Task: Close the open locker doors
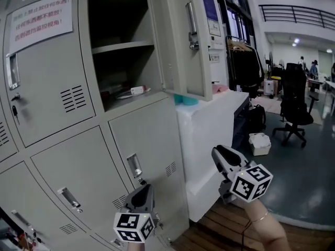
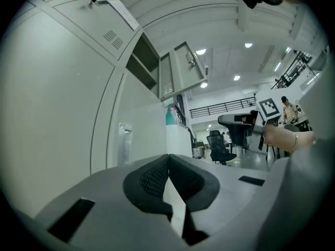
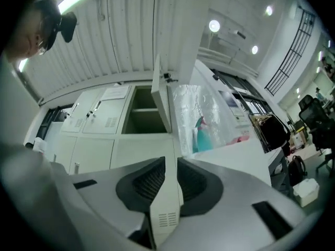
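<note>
The open locker door (image 1: 186, 41) hangs in the upper centre of the head view. It is swung out to the right of its compartment (image 1: 123, 46), with its handle (image 1: 192, 25) on the outward face. The other doors in view, to the left of it and below it, sit flush. On the compartment's lower shelf a small white and red thing (image 1: 135, 91) lies near the front edge. Just right of the lockers stands a white desk (image 1: 209, 135), and a teal bottle (image 1: 186, 99) on it sits under the door's lower corner.

Both pairs of tongs are low in the frame, well below the door. The left tongs (image 1: 142, 191) are together at the tips with nothing between them, close to a shut lower door. The right tongs (image 1: 224, 155) stand a narrow slit apart, empty, angled up toward the lockers.

The door is not yet touched. I judge the main risks to be:

- **Slipping:** the tips could slide off the smooth painted panel, or snag on the handle.
- **Rebound:** a push that is too quick could make the door bounce back unlatched.
- **Blocking:** if the thing on the shelf overhangs the edge, it may stop the door short of closing.
</note>
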Demonstrator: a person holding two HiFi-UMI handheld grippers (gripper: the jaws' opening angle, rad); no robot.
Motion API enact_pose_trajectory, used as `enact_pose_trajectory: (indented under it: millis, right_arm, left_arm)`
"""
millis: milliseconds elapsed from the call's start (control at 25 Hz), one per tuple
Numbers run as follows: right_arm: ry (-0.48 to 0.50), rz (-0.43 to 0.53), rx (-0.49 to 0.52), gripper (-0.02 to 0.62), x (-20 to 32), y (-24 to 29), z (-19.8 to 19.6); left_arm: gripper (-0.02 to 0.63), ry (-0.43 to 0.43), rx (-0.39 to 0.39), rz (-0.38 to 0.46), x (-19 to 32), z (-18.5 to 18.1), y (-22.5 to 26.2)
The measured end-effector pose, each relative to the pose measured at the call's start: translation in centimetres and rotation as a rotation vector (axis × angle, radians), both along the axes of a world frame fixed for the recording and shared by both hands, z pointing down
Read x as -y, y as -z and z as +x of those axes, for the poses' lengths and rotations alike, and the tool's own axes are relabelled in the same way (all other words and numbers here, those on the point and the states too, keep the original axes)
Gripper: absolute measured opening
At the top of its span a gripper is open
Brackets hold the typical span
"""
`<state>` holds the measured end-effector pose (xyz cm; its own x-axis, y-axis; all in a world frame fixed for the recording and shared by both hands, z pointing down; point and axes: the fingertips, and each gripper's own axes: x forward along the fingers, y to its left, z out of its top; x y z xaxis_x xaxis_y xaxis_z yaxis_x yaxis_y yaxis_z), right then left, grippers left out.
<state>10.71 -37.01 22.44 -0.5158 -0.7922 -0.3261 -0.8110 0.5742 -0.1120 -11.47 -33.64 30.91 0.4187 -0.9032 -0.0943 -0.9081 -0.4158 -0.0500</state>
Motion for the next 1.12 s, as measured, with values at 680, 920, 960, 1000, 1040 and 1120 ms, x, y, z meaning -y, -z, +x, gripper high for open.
enact_pose_trajectory:
  millis: [680,920,960,1000,1040,1120]
  right_arm:
    - [0.094,0.248,0.049,0.115,-3.9,17.0,0.4]
    - [0.16,0.22,0.032,0.126,-3.1,18.5,-0.7]
    - [0.17,0.21,0.027,0.126,-3.0,18.5,-0.9]
    - [0.181,0.201,0.023,0.126,-2.8,18.3,-1.1]
    - [0.192,0.191,0.019,0.126,-2.5,18.2,-1.3]
    - [0.207,0.179,0.016,0.126,-2.1,17.9,-1.7]
  left_arm:
    - [0.02,-0.204,-0.019,0.246,0.4,8.7,17.4]
    - [0.021,-0.214,-0.013,0.291,0.0,9.9,20.3]
    - [0.021,-0.214,-0.017,0.294,0.0,9.9,20.4]
    - [0.02,-0.213,-0.019,0.295,0.0,10.0,20.4]
    - [0.021,-0.21,-0.017,0.295,0.1,9.9,20.4]
    - [0.02,-0.192,-0.007,0.293,0.1,9.4,20.1]
